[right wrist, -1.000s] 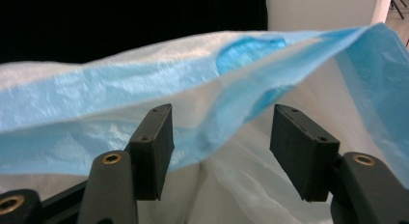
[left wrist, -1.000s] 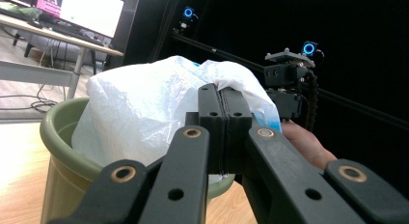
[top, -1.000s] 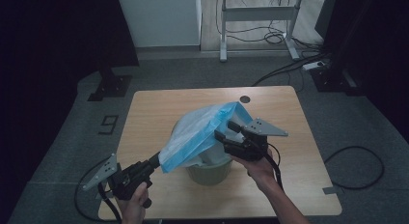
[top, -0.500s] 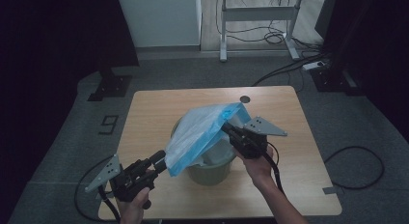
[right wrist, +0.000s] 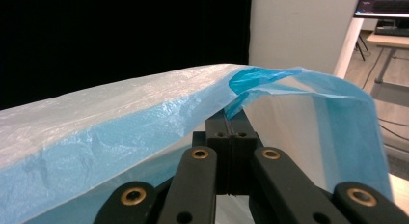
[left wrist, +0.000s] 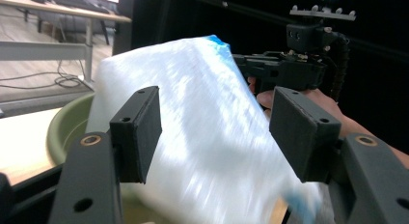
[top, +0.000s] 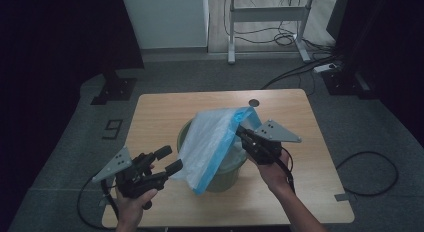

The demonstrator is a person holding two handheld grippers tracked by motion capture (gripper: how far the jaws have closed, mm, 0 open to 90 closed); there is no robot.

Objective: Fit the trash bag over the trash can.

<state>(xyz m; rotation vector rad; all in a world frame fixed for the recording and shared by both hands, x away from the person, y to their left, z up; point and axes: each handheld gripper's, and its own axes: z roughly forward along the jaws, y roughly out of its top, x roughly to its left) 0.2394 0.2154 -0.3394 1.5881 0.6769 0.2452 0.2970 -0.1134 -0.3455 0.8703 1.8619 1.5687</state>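
Observation:
A white plastic bag [top: 212, 142] with a blue rim drapes over a round green bin [top: 225, 174] in the middle of the wooden table [top: 160, 112]. My right gripper [top: 241, 135] is shut on the bag's upper blue edge; in the right gripper view the jaws [right wrist: 230, 132] meet on that fold of the bag [right wrist: 144, 118]. My left gripper [top: 169, 160] hovers at the bag's lower left side. Its jaws have just been opening. In the left gripper view [left wrist: 217, 137] the bag [left wrist: 202, 103] lies between the spread pads [left wrist: 140, 130], unpressed, with the bin's rim [left wrist: 67, 132] beside it.
A small round hole [top: 254, 102] sits near the table's far edge. A cable [top: 370, 162] loops on the floor to the right and a desk frame [top: 265, 22] stands beyond. Bare tabletop lies left and right of the bin.
My left gripper has let go of the bag's lower corner, opened and lifted a little. My right gripper has closed on the bag's upper edge.

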